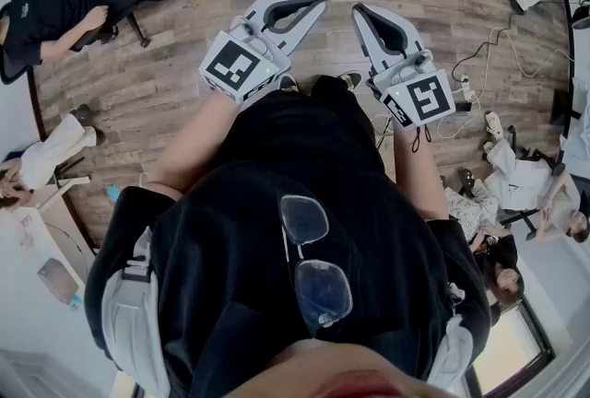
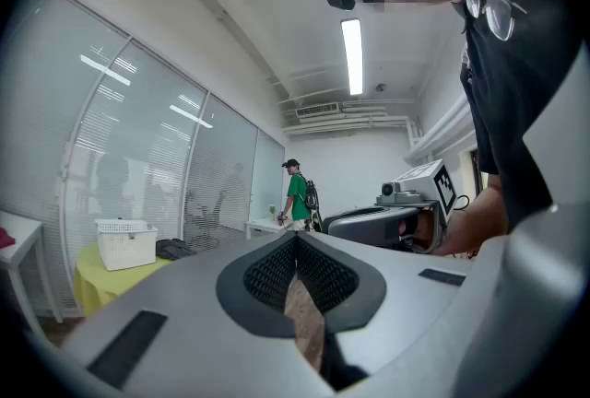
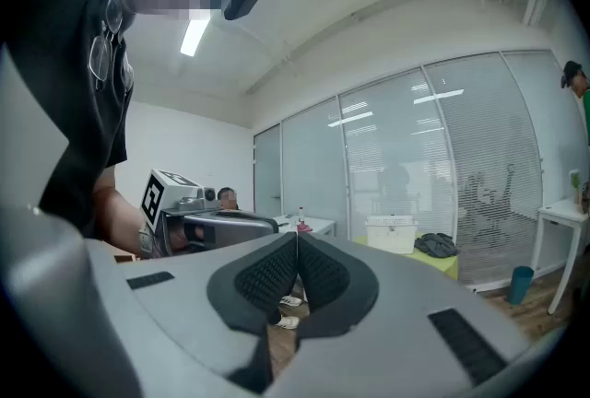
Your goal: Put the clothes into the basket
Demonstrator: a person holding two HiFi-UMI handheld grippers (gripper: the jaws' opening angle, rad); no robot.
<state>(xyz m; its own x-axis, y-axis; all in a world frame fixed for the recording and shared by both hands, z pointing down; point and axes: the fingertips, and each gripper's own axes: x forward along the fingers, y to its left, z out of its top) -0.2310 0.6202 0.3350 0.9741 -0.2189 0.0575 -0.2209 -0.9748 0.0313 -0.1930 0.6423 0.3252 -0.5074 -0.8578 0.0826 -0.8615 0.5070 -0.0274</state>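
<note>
The left gripper [image 2: 297,241] is clenched on nothing, its jaws pressed together with only floor showing below them. Far across the room the basket [image 2: 125,243] stands on a yellow-green table [image 2: 88,284], and the dark clothes [image 2: 175,249] lie in a heap just beside it, not yet inside. The right gripper [image 3: 297,244] is likewise clamped tight and empty, held level with its twin in front of the person's body.

The likely trouble is arriving at the heap with both jaws closed: they would shove the cloth along the table, or knock the basket (it looks light) toward the edge, rather than take hold. A pinch on a single fold could also let the rest trail and snag the basket rim. To the right, a cable [image 1: 510,55] snakes over the floor, and a careless step there could trip the person on the way over.
</note>
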